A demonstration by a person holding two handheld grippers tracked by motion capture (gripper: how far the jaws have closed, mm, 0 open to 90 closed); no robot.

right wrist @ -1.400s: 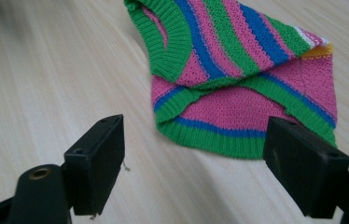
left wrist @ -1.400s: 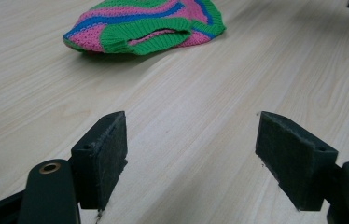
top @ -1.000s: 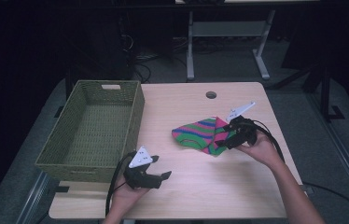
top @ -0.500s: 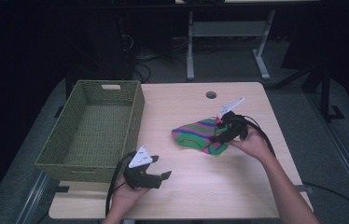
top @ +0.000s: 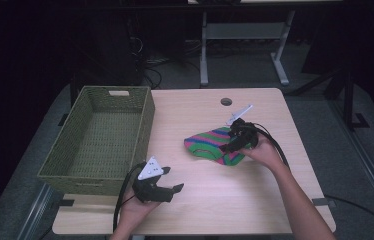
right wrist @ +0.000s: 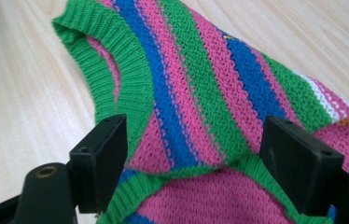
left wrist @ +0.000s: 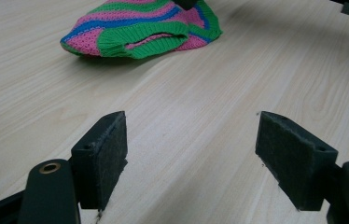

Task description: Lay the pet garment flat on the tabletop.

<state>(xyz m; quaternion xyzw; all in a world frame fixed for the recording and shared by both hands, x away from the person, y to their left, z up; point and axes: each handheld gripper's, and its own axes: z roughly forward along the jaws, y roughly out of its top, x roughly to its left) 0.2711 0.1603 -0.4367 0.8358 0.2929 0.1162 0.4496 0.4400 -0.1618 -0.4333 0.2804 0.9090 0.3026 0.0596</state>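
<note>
High view: left tool [top: 171,180], jaws spread, rests at the near desk [top: 275,200] edge beside the wicker basket [top: 100,135]. Farther off, right tool [top: 232,145], jaws apart, sits over the striped knitted garment [top: 207,144] mid-desk.

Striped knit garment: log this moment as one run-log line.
right gripper: open, jaws over striped knit garment | left gripper: open, idle near table front edge | wicker basket: holds nothing

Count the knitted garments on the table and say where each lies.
1. The striped knitted garment lies right of the woven basket, under the right gripper; a second folded beneath cannot be ruled out.
</note>
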